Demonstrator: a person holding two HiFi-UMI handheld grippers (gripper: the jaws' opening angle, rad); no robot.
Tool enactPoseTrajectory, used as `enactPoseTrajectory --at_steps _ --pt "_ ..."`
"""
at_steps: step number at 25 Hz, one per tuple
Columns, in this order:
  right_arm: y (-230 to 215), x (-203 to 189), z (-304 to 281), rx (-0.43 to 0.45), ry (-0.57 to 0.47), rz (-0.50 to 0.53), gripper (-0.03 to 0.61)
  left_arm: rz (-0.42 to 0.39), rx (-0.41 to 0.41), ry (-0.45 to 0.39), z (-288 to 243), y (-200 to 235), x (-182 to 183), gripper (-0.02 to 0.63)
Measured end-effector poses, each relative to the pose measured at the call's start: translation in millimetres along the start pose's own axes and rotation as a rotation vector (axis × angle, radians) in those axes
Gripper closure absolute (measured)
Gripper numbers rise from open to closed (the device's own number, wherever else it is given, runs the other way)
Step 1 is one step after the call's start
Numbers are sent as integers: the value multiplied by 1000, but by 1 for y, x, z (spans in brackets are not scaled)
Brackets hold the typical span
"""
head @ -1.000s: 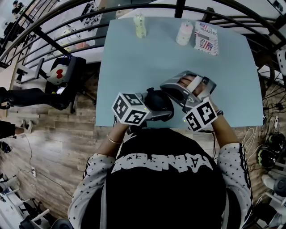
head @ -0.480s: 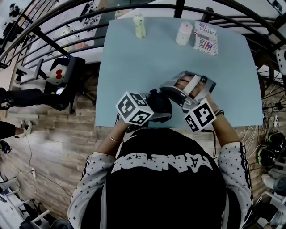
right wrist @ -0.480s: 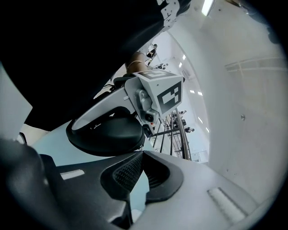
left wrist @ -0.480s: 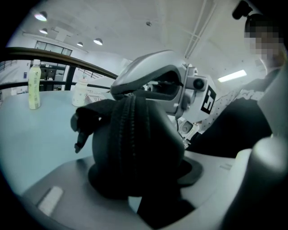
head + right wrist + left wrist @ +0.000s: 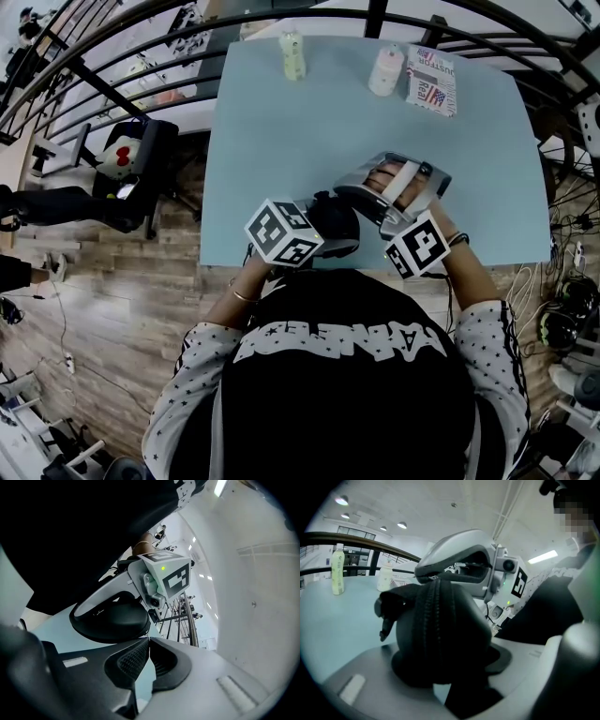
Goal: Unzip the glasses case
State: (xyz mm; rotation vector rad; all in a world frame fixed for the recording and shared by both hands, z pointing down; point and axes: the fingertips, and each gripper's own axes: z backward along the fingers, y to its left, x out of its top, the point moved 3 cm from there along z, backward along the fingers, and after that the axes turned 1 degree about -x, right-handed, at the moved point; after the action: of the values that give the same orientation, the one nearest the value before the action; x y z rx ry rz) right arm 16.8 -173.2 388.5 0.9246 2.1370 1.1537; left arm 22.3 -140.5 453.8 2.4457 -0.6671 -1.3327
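Note:
The black zipped glasses case [image 5: 330, 223] is up off the light blue table [image 5: 281, 141] near its front edge. My left gripper [image 5: 319, 234] is shut on it; in the left gripper view the case [image 5: 440, 634] fills the space between the jaws, zip seam facing the camera. A black pull tab [image 5: 386, 620] hangs free at the case's left end. My right gripper [image 5: 347, 192] comes in from the right, shut. In the right gripper view its tips [image 5: 149, 641] meet right at the rim of the case [image 5: 112, 620]. Nothing shows between them.
At the table's far edge stand a pale green bottle [image 5: 293, 54], a white bottle [image 5: 386, 67] and a printed packet [image 5: 432, 80]. A dark railing curves behind the table. A black chair with a stuffed toy [image 5: 127, 155] stands left of it.
Both grippers have rolled a little in place; the left one's marker cube has shifted slightly right. The case stays gripped and the right jaws stay shut.

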Motion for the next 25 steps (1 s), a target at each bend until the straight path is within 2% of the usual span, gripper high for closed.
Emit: enactPoseTrajectory --at_steps 6,11,14,20,22,25 --pt "-7 -3 1 -49 -24 -118 560 -5 18 -70 6 2 6 614" --pt "-10 -8 3 -87 0 -156 561 -27 43 -160 17 2 18 614" --pt "-13 -12 7 -125 2 -224 563 -37 71 -222 26 5 28 614" --pt "-20 -26 16 -243 14 -433 574 -46 167 -354 48 12 47 614" --pt "-24 -30 20 -296 1 -542 574 -55 205 -391 57 13 52 614" --pt "-30 -37 27 -375 -45 -761 574 -85 270 -434 68 13 57 614"
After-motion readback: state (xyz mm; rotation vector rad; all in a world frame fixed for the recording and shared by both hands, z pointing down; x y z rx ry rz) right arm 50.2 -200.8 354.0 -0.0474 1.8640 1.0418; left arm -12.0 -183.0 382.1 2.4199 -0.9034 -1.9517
